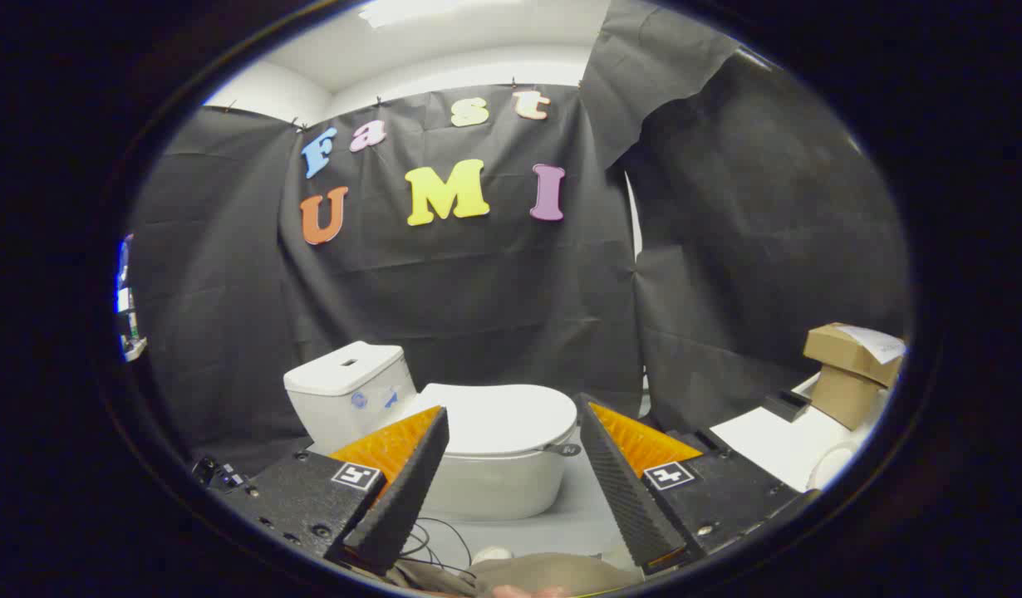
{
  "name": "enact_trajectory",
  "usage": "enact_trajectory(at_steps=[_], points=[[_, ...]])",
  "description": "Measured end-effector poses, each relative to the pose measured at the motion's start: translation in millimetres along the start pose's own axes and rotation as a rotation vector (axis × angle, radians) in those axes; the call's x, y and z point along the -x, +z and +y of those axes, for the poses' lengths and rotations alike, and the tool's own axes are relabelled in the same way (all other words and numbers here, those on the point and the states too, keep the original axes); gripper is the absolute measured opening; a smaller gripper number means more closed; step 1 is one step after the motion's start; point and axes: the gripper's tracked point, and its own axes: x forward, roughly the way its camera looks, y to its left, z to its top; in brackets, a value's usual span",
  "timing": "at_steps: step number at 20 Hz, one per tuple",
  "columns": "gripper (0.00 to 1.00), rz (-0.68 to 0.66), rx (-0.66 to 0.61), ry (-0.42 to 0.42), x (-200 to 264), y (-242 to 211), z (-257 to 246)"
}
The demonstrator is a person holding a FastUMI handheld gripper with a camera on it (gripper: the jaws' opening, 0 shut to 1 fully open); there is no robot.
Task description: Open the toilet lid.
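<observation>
A white toilet [478,473] stands on the floor against the black cloth wall, beyond my fingers. Its lid [503,419] lies flat and closed over the bowl. A small grey tab [565,449] sticks out at the lid's front right edge. The tank [349,390] rises behind the lid on the left. My gripper [511,498] is open, held well short of the toilet, and the bowl shows in the gap between the two fingers. Nothing is held between them.
A white table [777,444] stands to the right with cardboard boxes [852,365] and a small black object [787,404] on it. Thin cables [432,540] lie on the grey floor in front of the bowl. Part of a person shows at the bottom.
</observation>
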Motion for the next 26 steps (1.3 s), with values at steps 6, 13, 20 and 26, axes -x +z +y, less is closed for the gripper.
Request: enact_trajectory(at_steps=[6, 13, 20, 26], points=[[1.0, 0.014, -0.018, -0.011, -3, -5, 1], [1.0, 0.037, -0.014, -0.024, -8, -12, -2], [1.0, 0.067, -0.025, -0.033, -18, -18, -8], [1.0, 0.127, -0.049, -0.05, -44, -33, -22]])
